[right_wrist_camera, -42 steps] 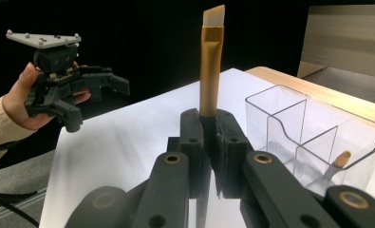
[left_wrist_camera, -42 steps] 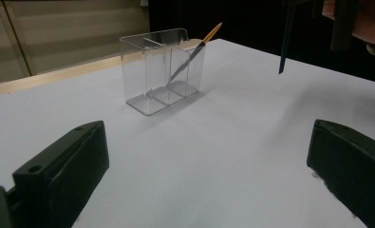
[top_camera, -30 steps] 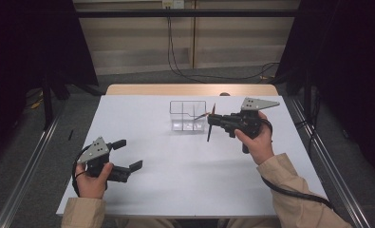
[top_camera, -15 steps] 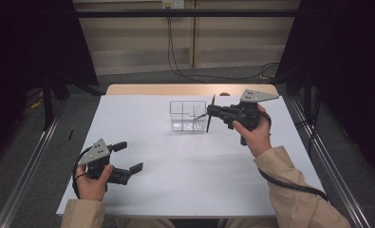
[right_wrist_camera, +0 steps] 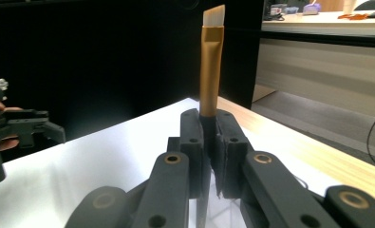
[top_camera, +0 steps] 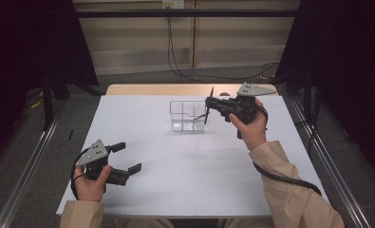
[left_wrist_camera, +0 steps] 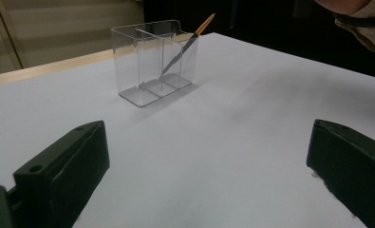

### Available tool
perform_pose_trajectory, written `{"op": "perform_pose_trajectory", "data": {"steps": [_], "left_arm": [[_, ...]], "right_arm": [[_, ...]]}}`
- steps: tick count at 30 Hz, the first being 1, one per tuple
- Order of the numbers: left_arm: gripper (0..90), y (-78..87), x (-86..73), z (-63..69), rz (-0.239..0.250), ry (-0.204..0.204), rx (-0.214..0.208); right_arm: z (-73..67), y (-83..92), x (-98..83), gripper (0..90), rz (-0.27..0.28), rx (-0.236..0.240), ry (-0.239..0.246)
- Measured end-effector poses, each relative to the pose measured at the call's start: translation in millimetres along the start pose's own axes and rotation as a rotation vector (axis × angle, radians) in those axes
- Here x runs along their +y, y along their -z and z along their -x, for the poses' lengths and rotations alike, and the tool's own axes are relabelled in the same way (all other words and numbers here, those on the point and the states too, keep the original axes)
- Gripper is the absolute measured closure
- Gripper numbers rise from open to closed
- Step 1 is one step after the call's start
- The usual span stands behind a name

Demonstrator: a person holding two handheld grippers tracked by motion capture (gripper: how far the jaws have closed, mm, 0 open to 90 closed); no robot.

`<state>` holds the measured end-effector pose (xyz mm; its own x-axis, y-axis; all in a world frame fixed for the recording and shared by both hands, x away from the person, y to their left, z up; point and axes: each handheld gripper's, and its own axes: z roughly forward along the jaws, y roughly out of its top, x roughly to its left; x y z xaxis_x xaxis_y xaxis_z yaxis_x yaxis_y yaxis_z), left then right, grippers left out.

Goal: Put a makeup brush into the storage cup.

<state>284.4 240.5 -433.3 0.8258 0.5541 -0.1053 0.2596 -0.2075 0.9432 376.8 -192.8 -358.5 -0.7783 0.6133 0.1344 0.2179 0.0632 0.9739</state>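
one brush (left_wrist_camera: 185, 45) already leans in the clear organizer (top_camera: 187, 115) on the worktop (top_camera: 185, 180). right hand-held gripper (top_camera: 209, 105) is clamped on a 2nd brush (right_wrist_camera: 211, 61), held beside the organizer, not yet in. left hand-held gripper (top_camera: 128, 156): jaws apart, holding nothing.

two grippers: the left gripper (top_camera: 128, 159) and the right gripper (top_camera: 209, 105). two brushes: one brush (right_wrist_camera: 210, 61) with a gold ferrule and pale bristles, clamped in the right gripper, and a second brush (left_wrist_camera: 185, 45) leaning inside the clear holder (left_wrist_camera: 154, 61). one clear holder, with three compartments as far as can be told. one white table (top_camera: 190, 166). two hands, one per gripper.
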Motion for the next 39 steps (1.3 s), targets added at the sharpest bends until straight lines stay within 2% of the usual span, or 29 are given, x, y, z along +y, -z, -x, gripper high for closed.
{"op": "perform_pose_trajectory", "data": {"steps": [17,39], "left_arm": [[0.2,-2.4,-0.9,-0.2,-0.003,-0.004,-0.008],[0.3,-2.1,-2.1,-0.4,0.002,-0.001,-0.012]], "right_arm": [[10.0,-21.2,0.4,83.6,-0.001,-0.083,0.03],[19.7,-35.9,-3.8,83.6,-0.015,-0.129,0.017]]}}
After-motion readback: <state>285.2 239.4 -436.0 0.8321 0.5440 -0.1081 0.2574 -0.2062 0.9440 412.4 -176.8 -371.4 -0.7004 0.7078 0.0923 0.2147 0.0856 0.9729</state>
